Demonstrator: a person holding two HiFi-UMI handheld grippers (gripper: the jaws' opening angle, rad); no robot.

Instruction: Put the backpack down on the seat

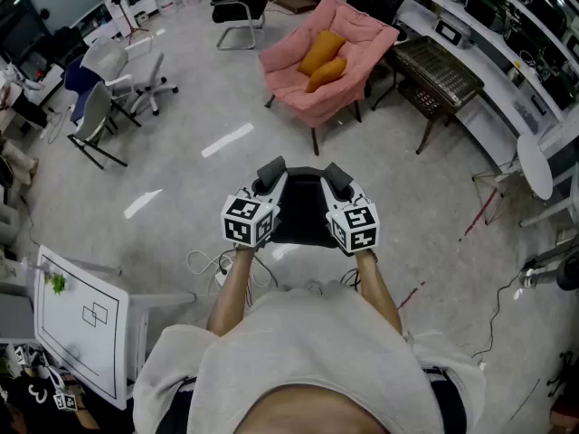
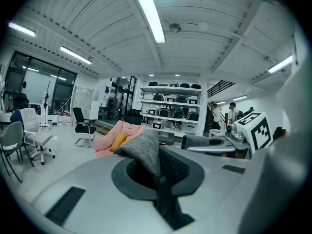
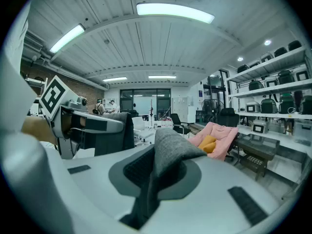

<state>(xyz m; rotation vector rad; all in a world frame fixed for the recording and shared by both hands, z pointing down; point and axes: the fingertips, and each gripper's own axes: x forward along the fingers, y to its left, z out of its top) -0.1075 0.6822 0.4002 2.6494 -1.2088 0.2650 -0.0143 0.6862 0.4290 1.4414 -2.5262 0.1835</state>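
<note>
Clamping tight on its grey fabric, the left gripper (image 1: 270,174) and right gripper (image 1: 336,178) held the backpack (image 1: 303,213) up, well apart from the far pink seat (image 1: 291,81).

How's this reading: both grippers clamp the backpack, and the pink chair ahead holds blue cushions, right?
Wrong colour: the head view shows the cushions are orange. The left gripper and right gripper do clamp the backpack, with the pink chair ahead.
</note>
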